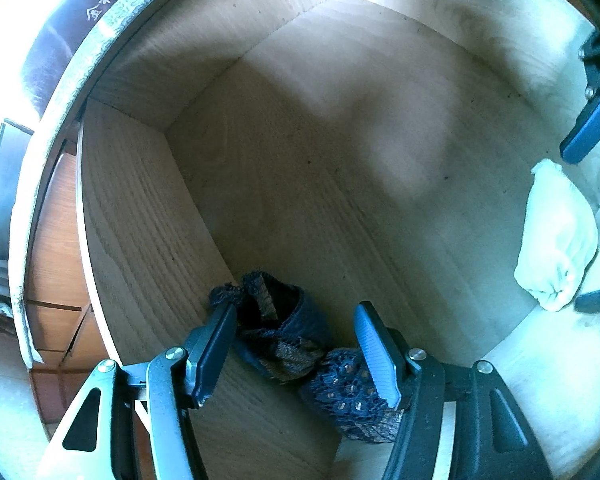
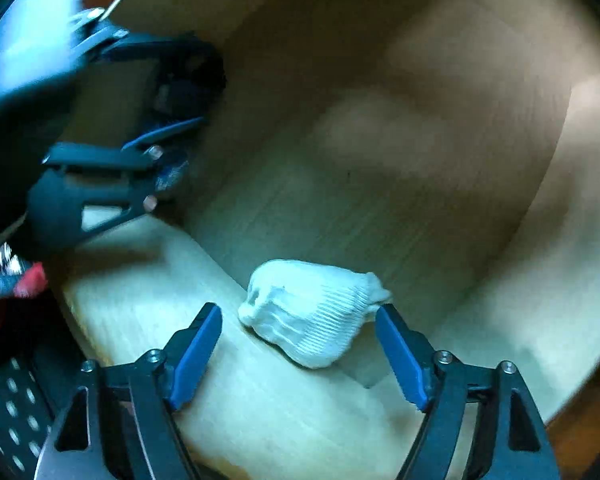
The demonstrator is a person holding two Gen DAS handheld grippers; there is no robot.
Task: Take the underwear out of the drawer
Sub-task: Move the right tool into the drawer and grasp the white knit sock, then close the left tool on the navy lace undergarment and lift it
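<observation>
Wooden drawer (image 1: 148, 216), pale inside. Left gripper (image 1: 296, 350) jaws wide apart around dark lace underwear (image 1: 284, 336); right gripper (image 2: 298, 350) likewise parted around white bundle (image 2: 316, 312).

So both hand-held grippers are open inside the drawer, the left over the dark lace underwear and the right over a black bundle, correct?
Not quite: the bundle under the right hand-held gripper is white, as the right wrist view shows. The rest holds: both open, the left hand-held gripper over the dark lace underwear.

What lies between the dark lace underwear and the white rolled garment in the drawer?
Nothing: in the left wrist view, only bare drawer floor separates the dark lace underwear from the white rolled garment.
</observation>
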